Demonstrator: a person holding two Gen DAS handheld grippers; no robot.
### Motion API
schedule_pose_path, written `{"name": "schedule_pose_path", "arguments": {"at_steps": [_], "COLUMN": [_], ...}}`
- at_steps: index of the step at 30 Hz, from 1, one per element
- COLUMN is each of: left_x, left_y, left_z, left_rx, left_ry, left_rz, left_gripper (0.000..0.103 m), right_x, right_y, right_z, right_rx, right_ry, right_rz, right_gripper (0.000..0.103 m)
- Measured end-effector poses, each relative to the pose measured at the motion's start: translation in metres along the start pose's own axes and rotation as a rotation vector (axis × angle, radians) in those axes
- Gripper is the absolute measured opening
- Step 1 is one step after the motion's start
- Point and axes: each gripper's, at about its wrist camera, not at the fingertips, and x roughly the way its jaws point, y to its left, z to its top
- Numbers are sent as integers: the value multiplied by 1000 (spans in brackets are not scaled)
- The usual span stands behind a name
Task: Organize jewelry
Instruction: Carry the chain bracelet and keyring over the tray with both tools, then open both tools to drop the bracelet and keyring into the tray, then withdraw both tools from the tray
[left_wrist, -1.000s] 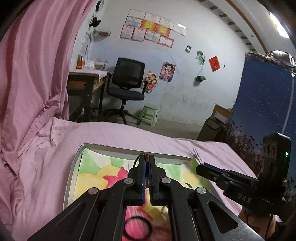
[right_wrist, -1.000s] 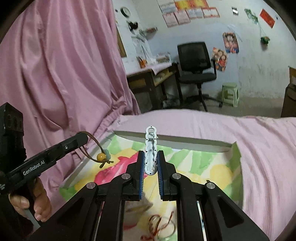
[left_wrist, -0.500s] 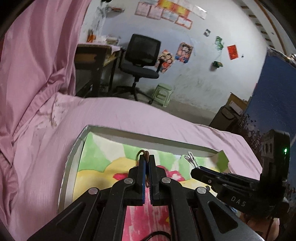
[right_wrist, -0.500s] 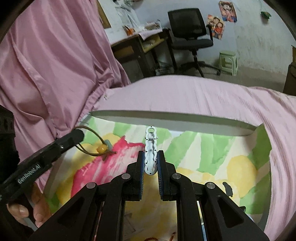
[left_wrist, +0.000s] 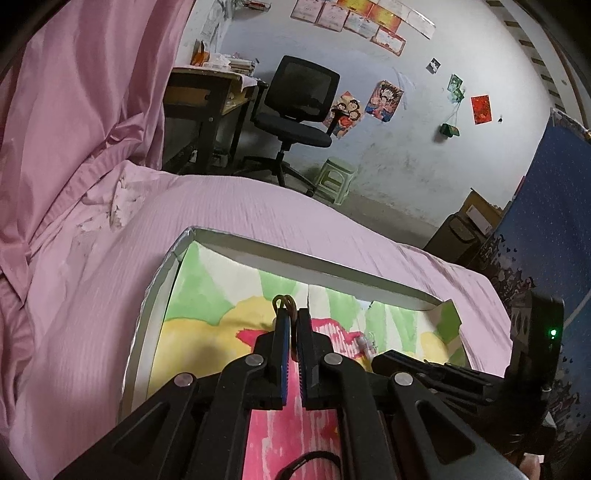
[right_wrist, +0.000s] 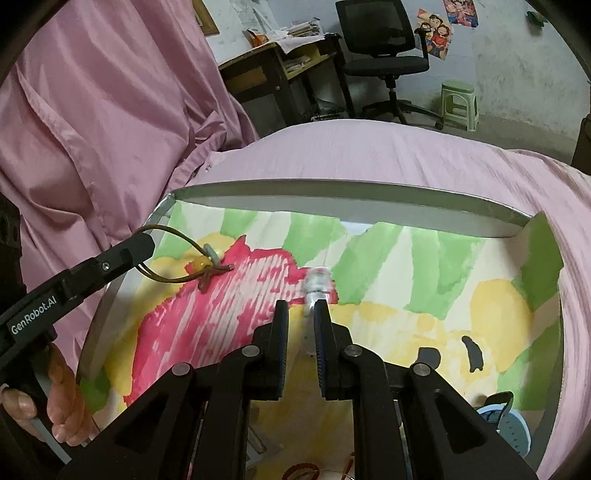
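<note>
Released by the now parted right gripper (right_wrist: 298, 308), a blurred clip (right_wrist: 314, 286) is seen at its 12 o'clock, while a cord (left_wrist: 285, 303) is pinched by the left gripper (left_wrist: 290, 318).

A black office chair (left_wrist: 299, 107) stands at the far wall, a pale green plastic stool (left_wrist: 337, 180) just to its right. Left of the chair is a wooden desk (left_wrist: 207, 92) with papers piled on it — pink curtain fabric (left_wrist: 74, 92) hangs beside it, filling the left. Cartoon posters (left_wrist: 384, 100) and a row of certificates (left_wrist: 354, 18) are on the wall. At far right stands a dark blue panel (left_wrist: 546, 206) — cardboard boxes (left_wrist: 476, 218) sit on the floor at its foot.
</note>
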Motion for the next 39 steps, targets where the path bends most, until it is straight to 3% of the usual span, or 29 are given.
{"name": "schedule_pose_path", "arguments": {"at_steps": [10,11,13,14,16,18,20,25,30,39], "left_x": [-17,-19,-22,-24,-28,-34,-44,-67,-101,-157], "left_y": [3,3,3,3,2,1,-1,-8,-8,-22], "left_z": [-9,-11,-13,-14,-17,-19,-23,-33,-48,-84], "left_rx": [34,34,31,29,29,34,42,83,88,144], "left_ry": [-32,-37,-37,-37,-43,-68,-114,-158,-245,-364], "left_rz": [4,1,-5,-7,-12,-13,-11,-16,-21,10], "left_gripper": [5,5,6,7,16,43,60,62,80,97], "right_x": [-10,-13,-26,-31,-42,-54,-65,-100,-137,-187], "right_y": [9,9,6,4,1,-2,-2,-1,6,26], "right_z": [-1,-2,-4,-4,-6,-9,-13,-30,-50,-93], "right_rx": [-10,-9,2,8,11,9,4,-14,-39,-70], "right_ry": [-27,-38,-76,-92,-126,-164,-207,-342,-470,-611], "right_rz": [20,12,-7,-13,-14,-13,-25,-40,-61,-77], "right_gripper": [14,17,38,41,43,45,50,64,76,89]}}
